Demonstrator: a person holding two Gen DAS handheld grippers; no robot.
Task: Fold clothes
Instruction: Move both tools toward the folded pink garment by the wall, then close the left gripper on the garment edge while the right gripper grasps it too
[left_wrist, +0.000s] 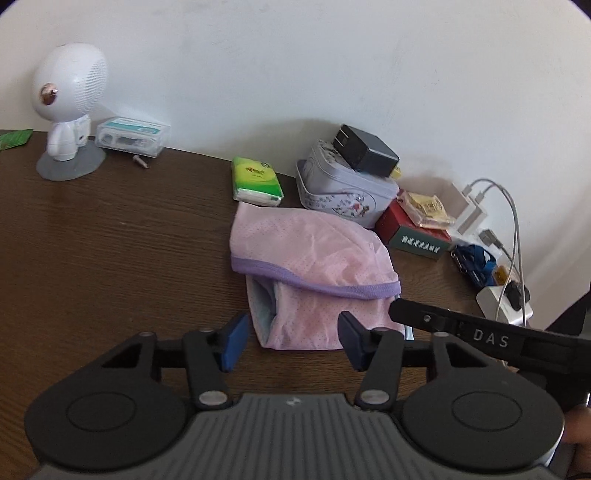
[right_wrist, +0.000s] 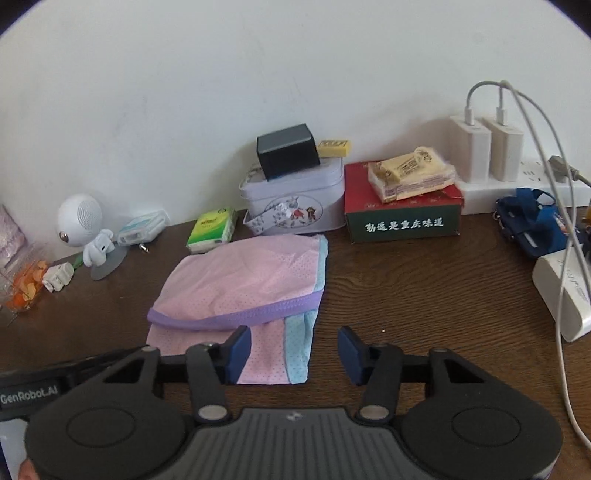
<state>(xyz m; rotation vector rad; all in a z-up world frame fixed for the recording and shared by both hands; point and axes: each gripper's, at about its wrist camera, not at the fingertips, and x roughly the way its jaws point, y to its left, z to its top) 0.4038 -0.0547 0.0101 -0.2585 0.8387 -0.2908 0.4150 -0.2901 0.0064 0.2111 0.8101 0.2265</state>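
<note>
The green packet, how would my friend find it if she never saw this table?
Look along the white wall at the back of the brown table. Left of the flowery lilac tin, just behind the pink garment, lies the green packet. It is the only bright green thing there, small and soft, with white tissue showing at its end.

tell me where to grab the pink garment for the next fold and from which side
Grip the pink garment at its near edge, the free hem closest to both grippers, probably one corner each. It lies flat and already partly folded, with the purple band running across it. Come in low from the front: a tin and a tissue pack crowd its far side.
</note>
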